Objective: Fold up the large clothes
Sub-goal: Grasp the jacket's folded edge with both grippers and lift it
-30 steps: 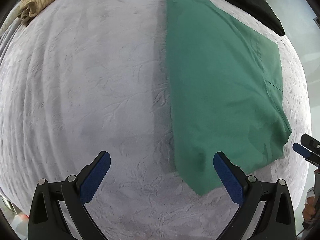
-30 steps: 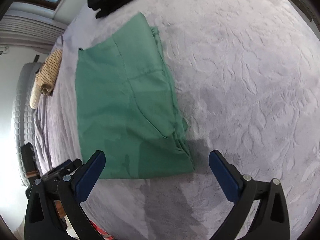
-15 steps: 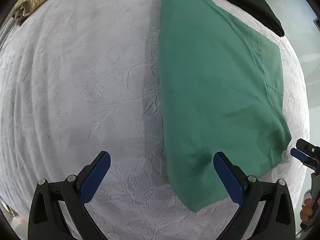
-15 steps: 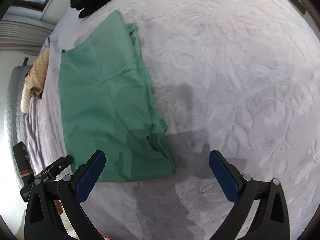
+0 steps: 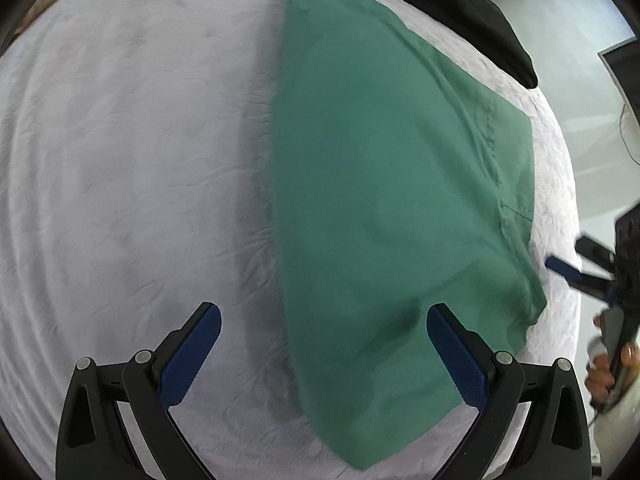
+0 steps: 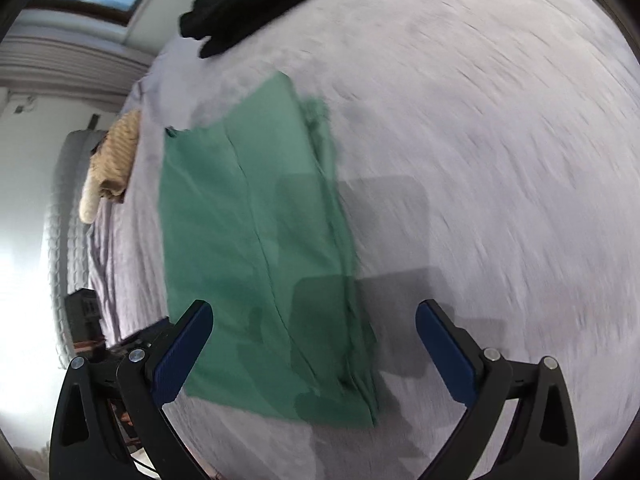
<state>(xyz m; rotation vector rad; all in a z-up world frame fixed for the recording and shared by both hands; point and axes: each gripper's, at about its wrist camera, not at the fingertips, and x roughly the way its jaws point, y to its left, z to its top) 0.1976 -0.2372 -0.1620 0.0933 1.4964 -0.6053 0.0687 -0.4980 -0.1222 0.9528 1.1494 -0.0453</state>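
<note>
Both jaws spread and empty, left hand-held gripper [image 5: 323, 354] and right hand-held gripper [image 6: 313, 354] hover over the folded green garment [image 5: 384, 200].

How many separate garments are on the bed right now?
3. A folded green cotton garment lies mid-bed, a black garment at the far edge, and a tan striped knit garment near the headboard side. More may lie outside the frame.
</note>
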